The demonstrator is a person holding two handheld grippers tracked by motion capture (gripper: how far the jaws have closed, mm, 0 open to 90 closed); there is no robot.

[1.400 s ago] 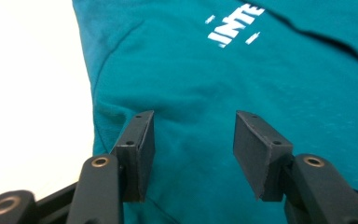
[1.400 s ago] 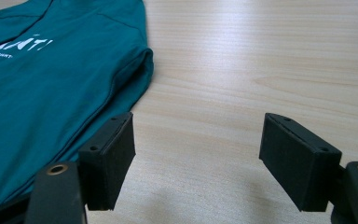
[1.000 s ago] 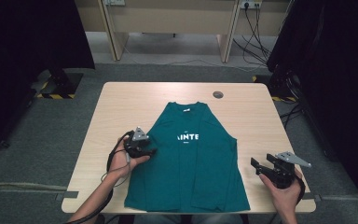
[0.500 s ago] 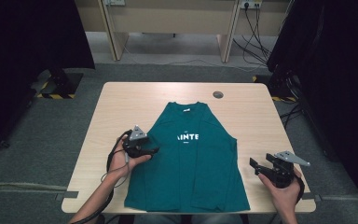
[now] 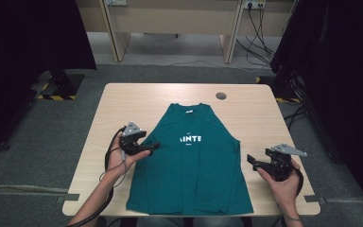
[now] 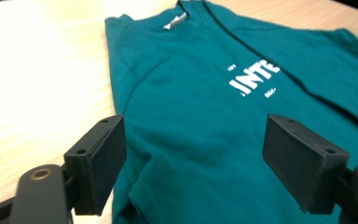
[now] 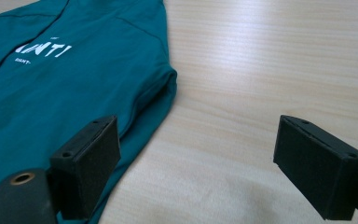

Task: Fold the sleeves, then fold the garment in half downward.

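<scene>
Grey carpet floor (image 5: 38,137), black curtains (image 5: 23,38), wooden desks (image 5: 170,19) behind.

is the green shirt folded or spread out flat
Partly folded: the shirt lies flat, front up, sleeves tucked in along both sides, hem unfolded.

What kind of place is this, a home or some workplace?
Probably a lab or recording room, not a home: a bare wooden table on grey carpet, black curtains at both sides, cables running to wall sockets, and a teal shirt laid flat between two hand-held claws.
</scene>
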